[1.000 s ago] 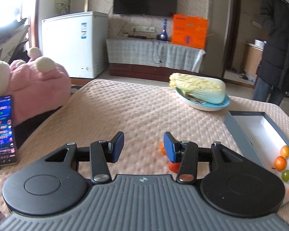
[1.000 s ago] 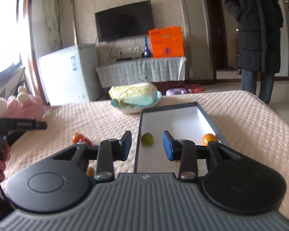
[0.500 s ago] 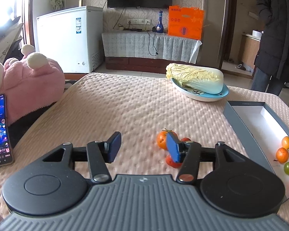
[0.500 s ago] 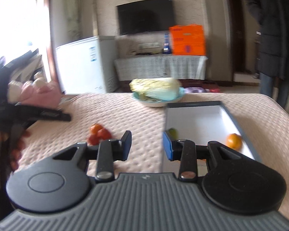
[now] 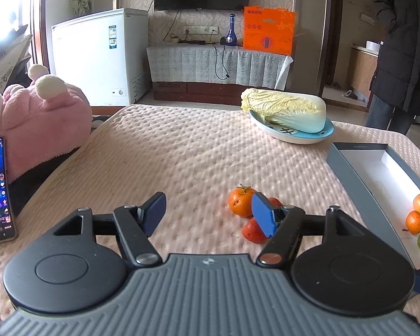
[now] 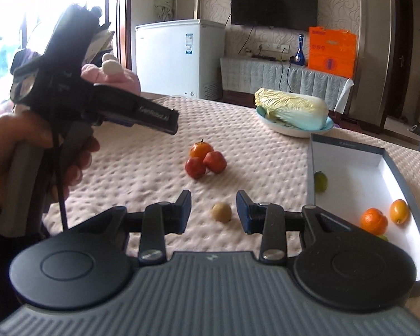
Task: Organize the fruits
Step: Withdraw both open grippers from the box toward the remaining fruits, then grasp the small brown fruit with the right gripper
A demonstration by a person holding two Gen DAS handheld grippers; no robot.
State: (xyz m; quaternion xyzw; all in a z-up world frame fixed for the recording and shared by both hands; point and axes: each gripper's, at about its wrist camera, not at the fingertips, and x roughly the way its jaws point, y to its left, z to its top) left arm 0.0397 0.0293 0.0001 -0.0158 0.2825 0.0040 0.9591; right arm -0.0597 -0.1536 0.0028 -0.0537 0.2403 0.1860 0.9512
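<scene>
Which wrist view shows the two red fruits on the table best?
The right wrist view: both red fruits lie fully in sight, touching each other in front of the orange. In the left wrist view, the left gripper's right finger covers most of them; only parts show.

Both views are taken from low over the quilted table (image 5: pixel 182 151), looking forward and slightly downward along the gripper fingers toward the television wall. The left wrist view is set left of the box (image 5: pixel 358 173), the right wrist view nearer it. The cabbage plate (image 6: pixel 329 125) and the clustered fruits (image 6: pixel 204 159) are shared.
</scene>
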